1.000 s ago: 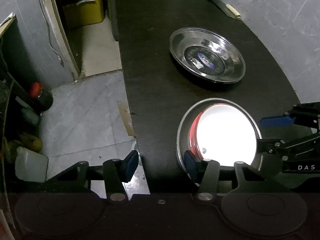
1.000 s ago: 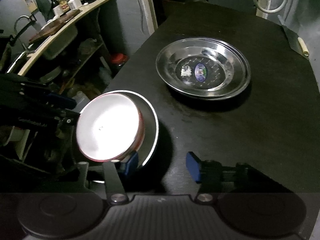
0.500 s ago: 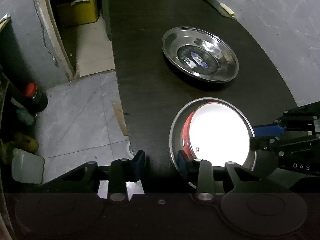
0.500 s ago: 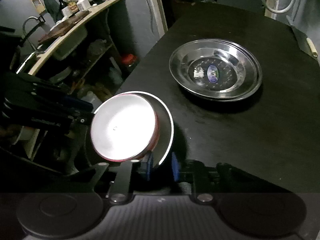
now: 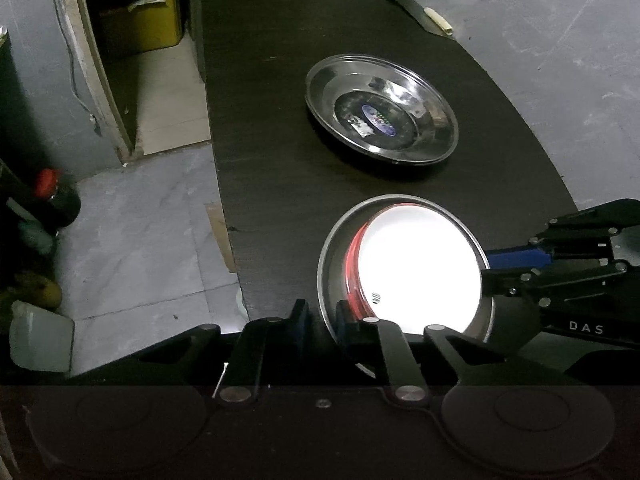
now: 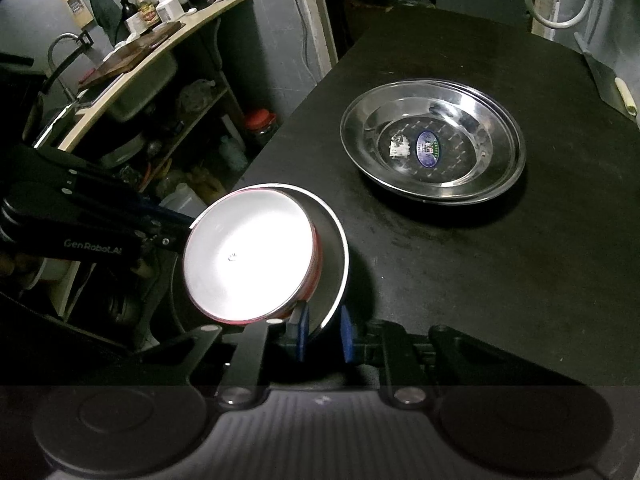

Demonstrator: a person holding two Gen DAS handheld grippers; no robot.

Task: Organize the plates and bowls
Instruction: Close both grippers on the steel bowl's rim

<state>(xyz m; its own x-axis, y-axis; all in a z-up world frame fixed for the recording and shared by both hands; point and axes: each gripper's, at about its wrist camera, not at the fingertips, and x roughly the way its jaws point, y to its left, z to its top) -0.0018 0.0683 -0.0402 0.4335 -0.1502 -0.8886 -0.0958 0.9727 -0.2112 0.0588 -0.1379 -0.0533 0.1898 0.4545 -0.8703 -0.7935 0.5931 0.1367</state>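
A steel plate (image 5: 334,268) sits near the front edge of the dark table (image 5: 272,140), with a bowl (image 5: 420,268), red outside and white inside, standing in it. My left gripper (image 5: 323,322) has the plate's near rim between its blue pads, and its jaws are closing on it. In the right wrist view, my right gripper (image 6: 324,334) is shut on the opposite rim of the steel plate (image 6: 332,264), beside the bowl (image 6: 248,256). Farther back, a stack of steel plates (image 5: 382,110) with a blue sticker lies apart from both grippers.
A cleaver (image 6: 612,84) lies at the table's far right corner. Left of the table are bare floor, a red-capped jar (image 5: 52,196) and a yellow box (image 5: 140,20). A kitchen counter (image 6: 132,60) with a sink and bottles stands beyond the left edge.
Both grippers stood open astride the plate's rim a second ago. The right one shut on it first, then the left one narrowed onto its side. Plate and bowl have stayed put.
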